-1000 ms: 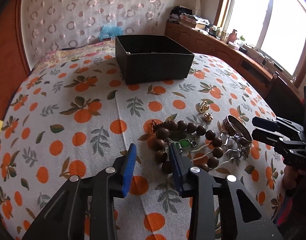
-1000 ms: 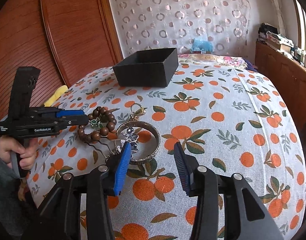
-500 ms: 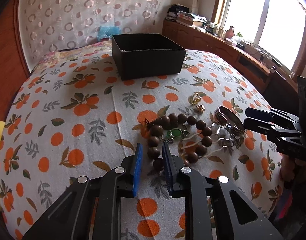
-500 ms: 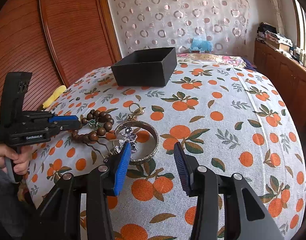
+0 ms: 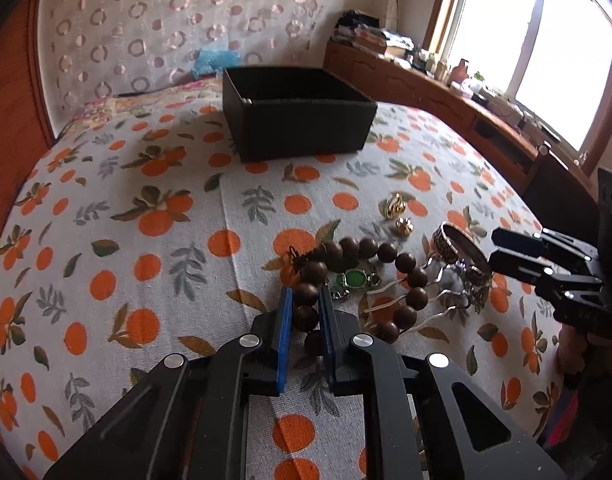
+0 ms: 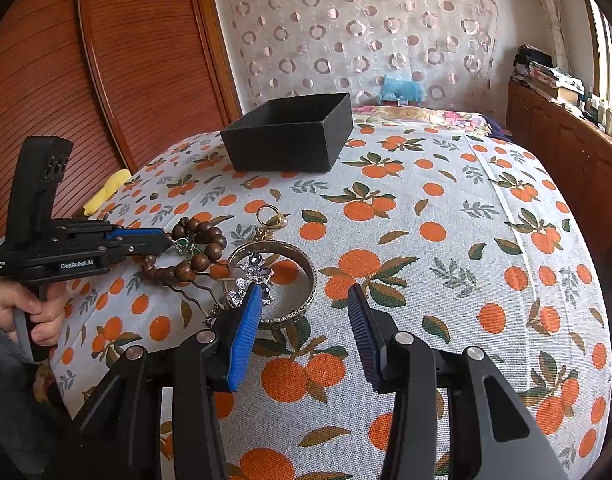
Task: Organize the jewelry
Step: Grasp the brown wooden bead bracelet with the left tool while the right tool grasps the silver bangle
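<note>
A brown wooden bead bracelet lies on the orange-print tablecloth. My left gripper is shut on its near beads; the gripper shows in the right wrist view too, at the bracelet. Beside the beads lie a green pendant, a metal bangle, a jewelled brooch, silver hairpins and gold earrings. My right gripper is open and empty, just right of the bangle. A black open box stands at the far side.
A wooden cabinet under a window runs along the right. A patterned curtain hangs behind the box. Wooden panelling is at the left. A yellow item lies at the table's left edge.
My left gripper has moved forward onto the bead bracelet and closed from wide open onto its beads. The right gripper has hardly moved.
</note>
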Demonstrator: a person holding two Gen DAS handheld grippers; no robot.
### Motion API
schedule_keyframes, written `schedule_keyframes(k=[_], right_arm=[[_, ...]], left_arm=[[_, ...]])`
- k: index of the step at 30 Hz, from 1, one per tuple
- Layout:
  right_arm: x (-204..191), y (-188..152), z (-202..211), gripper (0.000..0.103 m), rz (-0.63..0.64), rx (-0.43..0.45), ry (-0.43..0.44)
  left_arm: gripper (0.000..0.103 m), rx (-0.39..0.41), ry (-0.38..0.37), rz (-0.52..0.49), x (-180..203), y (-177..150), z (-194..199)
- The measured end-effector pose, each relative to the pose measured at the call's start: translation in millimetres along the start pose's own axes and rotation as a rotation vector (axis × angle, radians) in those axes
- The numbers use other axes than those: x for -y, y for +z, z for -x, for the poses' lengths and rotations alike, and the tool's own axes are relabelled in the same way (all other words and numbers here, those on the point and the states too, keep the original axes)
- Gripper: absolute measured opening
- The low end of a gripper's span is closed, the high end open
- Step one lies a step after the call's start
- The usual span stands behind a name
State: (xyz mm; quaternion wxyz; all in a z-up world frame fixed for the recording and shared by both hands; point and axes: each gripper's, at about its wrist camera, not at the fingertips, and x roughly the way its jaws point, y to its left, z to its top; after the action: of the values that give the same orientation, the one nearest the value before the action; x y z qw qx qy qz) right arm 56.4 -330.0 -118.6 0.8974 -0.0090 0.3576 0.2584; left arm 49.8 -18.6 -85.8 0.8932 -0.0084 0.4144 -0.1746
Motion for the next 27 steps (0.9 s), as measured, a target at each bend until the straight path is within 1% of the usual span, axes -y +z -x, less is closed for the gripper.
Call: schedule_keyframes(k=[5, 8, 10, 12, 13, 16, 19, 23, 25, 26, 27], right_arm=[[-0.2, -1.1, -0.8, 0.047, 0.001, -0.007, -0.005], [-0.9, 0.1, -0.8, 0.047, 0.0, -0.011, 0.001], [3.1, 3.7, -1.3, 0.047, -0.021, -0.024, 0.03], [1.8, 8.5, -1.7, 0.046, -0.003, -0.027, 0.015], [0.0, 11.4, -2.7, 0.039, 0.013, -0.031, 0.009], [-4.2, 18.8, -9.9, 0.033, 0.058, -0.054, 0.0], [-4.4, 23.8, -22.4, 0.028, 0.082, -0.099, 0.002], [-4.7, 26.8, -33.8, 0.025, 0.101, -0.137, 0.004], [-4.3, 27.0, -38.5, 0.014, 0.11, -0.159, 0.009], [-4.9, 27.0, -40.3, 0.012, 0.115, -0.164, 0.006], [-5.0, 26.8, -41.1, 0.008, 0.124, -0.166, 0.001]], left_arm=[[0.012, 0.077, 0.007, 0.001, 3.8, 3.5, 21.9], [0.012, 0.111, -0.002, 0.002, 6.5, 5.5, 32.5], [0.012, 0.129, -0.004, -0.002, 8.3, 6.4, 38.2], [0.012, 0.147, -0.005, -0.005, 9.6, 6.9, 44.3], [0.012, 0.157, -0.006, -0.004, 9.6, 7.0, 47.5], [0.012, 0.178, -0.008, -0.002, 9.1, 8.1, 55.7], [0.012, 0.196, -0.008, -0.006, 8.4, 10.5, 64.0], [0.012, 0.218, -0.01, -0.015, 7.3, 15.7, 72.8], [0.012, 0.225, -0.01, -0.017, 6.9, 19.3, 75.4], [0.012, 0.229, -0.01, -0.019, 6.9, 21.0, 76.5], [0.012, 0.233, -0.01, -0.023, 7.1, 23.1, 77.7]])
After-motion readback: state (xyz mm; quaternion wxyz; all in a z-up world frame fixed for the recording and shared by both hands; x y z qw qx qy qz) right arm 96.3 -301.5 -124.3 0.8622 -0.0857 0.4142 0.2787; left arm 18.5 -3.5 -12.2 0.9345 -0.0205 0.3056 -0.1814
